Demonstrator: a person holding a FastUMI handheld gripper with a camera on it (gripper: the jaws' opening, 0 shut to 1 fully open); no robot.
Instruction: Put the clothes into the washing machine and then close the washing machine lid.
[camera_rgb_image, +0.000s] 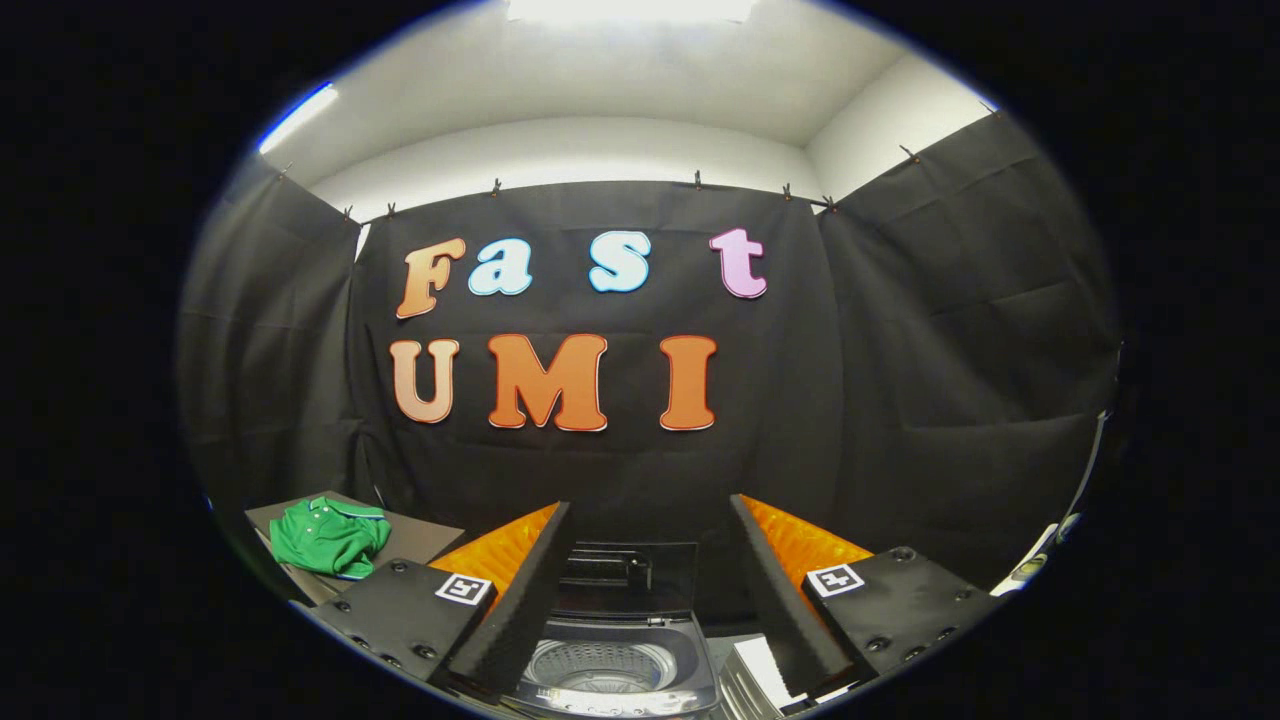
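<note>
While gripper (650, 525) gapes empty, washing machine (620, 665) (lid up) is partly hidden.

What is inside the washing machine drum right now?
The top-loading washing machine's perforated metal drum looks empty between the open gripper's fingers; its bottom is hidden. The green polo shirt lies outside it.

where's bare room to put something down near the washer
Bare tabletop right of the green shirt. The washer's open drum looks empty, straight between the open claw fingers. Beside the washer, right, it is cluttered.
</note>
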